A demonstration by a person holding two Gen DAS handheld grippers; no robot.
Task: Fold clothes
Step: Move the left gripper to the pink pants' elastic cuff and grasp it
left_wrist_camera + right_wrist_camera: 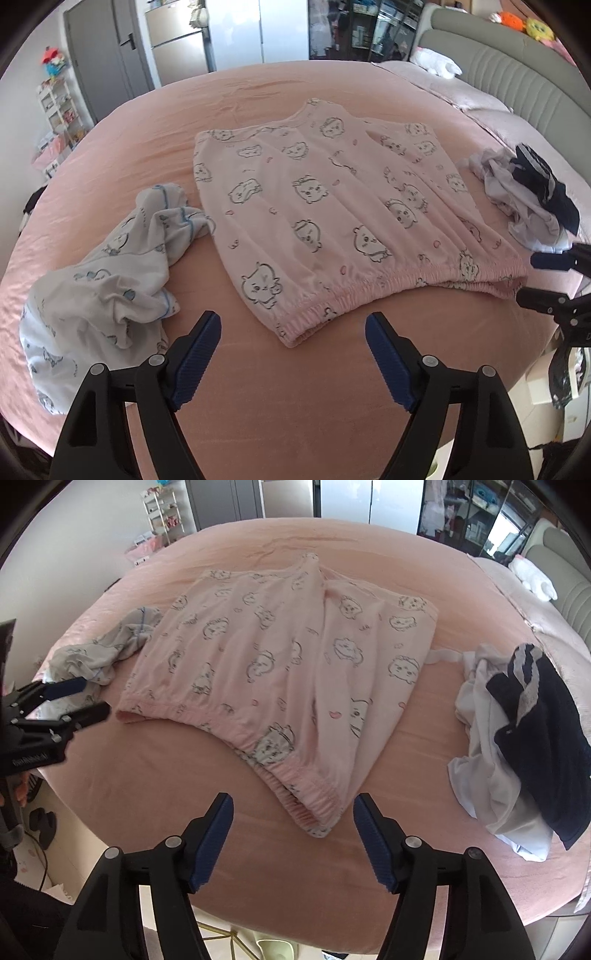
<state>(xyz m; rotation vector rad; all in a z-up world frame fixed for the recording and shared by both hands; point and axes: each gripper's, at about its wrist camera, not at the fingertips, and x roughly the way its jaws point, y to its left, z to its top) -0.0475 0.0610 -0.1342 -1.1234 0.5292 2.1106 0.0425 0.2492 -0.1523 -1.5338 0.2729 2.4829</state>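
A pink garment point(332, 206) printed with cartoon faces lies flat on the pink bed sheet point(295, 398), its elastic waistband toward the near edge. My left gripper point(292, 321) is open, its blue pads wide apart just short of the waistband's left corner and touching nothing. In the right wrist view the same garment point(258, 657) shows one side folded over the other. My right gripper point(292, 801) is open just before the waistband's right corner, with no cloth in its pads. Each gripper also shows at the edge of the other's view: right gripper point(535, 280), left gripper point(96, 697).
A crumpled white garment with blue trim point(107, 288) lies left of the pink one. A heap of white and navy clothes point(532, 199) point(517, 746) lies to the right. A grey padded headboard point(517, 81) stands at the far right. The bed's near edge drops to the floor below the grippers.
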